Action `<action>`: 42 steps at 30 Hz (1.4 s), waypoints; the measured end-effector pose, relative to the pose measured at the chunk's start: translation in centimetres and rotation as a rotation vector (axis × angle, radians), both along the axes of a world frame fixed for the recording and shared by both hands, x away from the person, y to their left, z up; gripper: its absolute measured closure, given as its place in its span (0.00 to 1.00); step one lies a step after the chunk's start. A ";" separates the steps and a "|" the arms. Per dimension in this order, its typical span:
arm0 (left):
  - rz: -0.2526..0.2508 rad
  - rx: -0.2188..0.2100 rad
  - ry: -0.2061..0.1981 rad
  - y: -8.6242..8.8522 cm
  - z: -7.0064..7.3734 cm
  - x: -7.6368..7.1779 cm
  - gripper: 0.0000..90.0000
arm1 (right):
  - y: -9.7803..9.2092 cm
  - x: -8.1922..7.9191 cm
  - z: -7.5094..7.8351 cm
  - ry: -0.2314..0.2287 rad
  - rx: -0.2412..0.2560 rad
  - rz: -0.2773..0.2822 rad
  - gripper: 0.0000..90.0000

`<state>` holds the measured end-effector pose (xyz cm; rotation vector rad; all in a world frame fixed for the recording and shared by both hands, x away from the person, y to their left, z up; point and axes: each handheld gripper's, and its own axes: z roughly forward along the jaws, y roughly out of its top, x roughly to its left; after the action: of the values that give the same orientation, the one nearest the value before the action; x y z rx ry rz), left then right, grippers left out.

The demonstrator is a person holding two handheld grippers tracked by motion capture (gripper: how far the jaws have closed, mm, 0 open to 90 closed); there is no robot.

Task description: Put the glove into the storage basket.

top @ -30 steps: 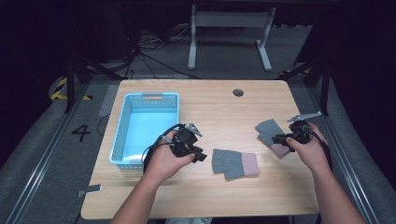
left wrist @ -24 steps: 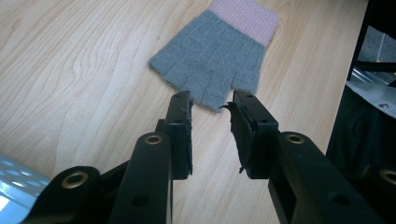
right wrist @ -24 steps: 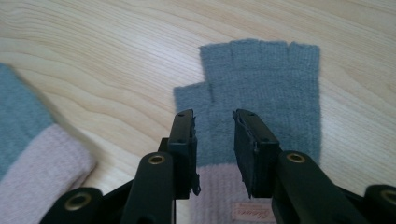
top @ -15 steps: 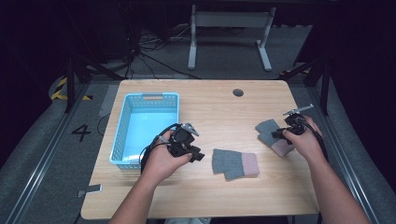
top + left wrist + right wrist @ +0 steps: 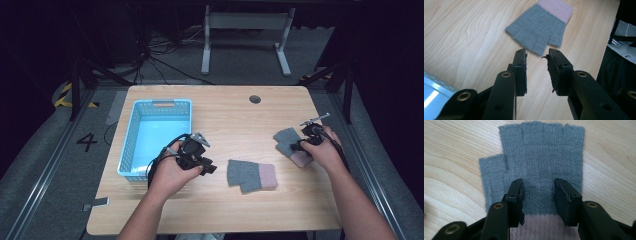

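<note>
We read the job as getting both grey knit fingerless gloves with pink cuffs into the light blue plastic mesh basket [image 5: 131, 145]; nothing is in the basket yet, so both picks and both drops are left. Landmark is the basket, on the wooden table [image 5: 225, 107]. One glove [image 5: 251, 175] lies flat, well to the right of the basket, near the front edge. The left gripper [image 5: 206, 167] sits between the basket and that glove, fingers [image 5: 520, 72] at a narrow gap, holding nothing, tips just short of the glove's knit edge. The second glove [image 5: 290, 142] is farther right of the basket, near the table's right edge. The right gripper [image 5: 537, 197] is over it, fingers moderately spread and straddling the palm just above the cuff; not gripping yet as far as we can judge. Hard to tell: whether the right fingertips touch the knit or hover. The right hand covers part of the cuff in the high view.
</note>
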<state>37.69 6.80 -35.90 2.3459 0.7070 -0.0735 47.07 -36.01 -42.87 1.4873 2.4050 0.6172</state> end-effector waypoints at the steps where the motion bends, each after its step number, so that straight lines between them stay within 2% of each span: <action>1: 0.003 -0.002 0.000 0.0 0.0 0.0 0.77 | 0.1 0.0 0.0 0.000 -0.008 0.004 0.66; 5: 0.002 -0.003 -0.001 0.0 0.0 -0.1 0.76 | 0.3 0.0 -0.1 0.003 -0.027 0.007 0.70; 13: 0.003 -0.006 -0.001 0.1 0.0 -0.1 0.77 | 0.3 0.0 0.0 0.009 -0.022 -0.004 0.88; 18: 0.005 -0.009 0.001 0.2 0.0 0.0 0.77 | 0.3 -0.1 0.1 0.010 -0.018 -0.009 0.95; 25: 0.009 -0.010 0.000 0.3 0.0 0.1 0.77 | -0.1 -0.3 0.7 0.007 0.022 -0.016 0.96; 29: 0.010 -0.009 0.000 0.3 0.1 0.1 0.77 | -0.2 -0.8 1.7 -0.011 0.069 -0.014 0.96; 42: 0.005 -0.010 0.001 0.1 0.1 0.1 0.77 | 0.3 -3.2 4.9 -0.055 0.103 0.042 0.96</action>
<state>37.76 6.94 -35.80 2.3345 0.7119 -0.0758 43.90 -35.66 -37.97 1.4423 2.4009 0.7914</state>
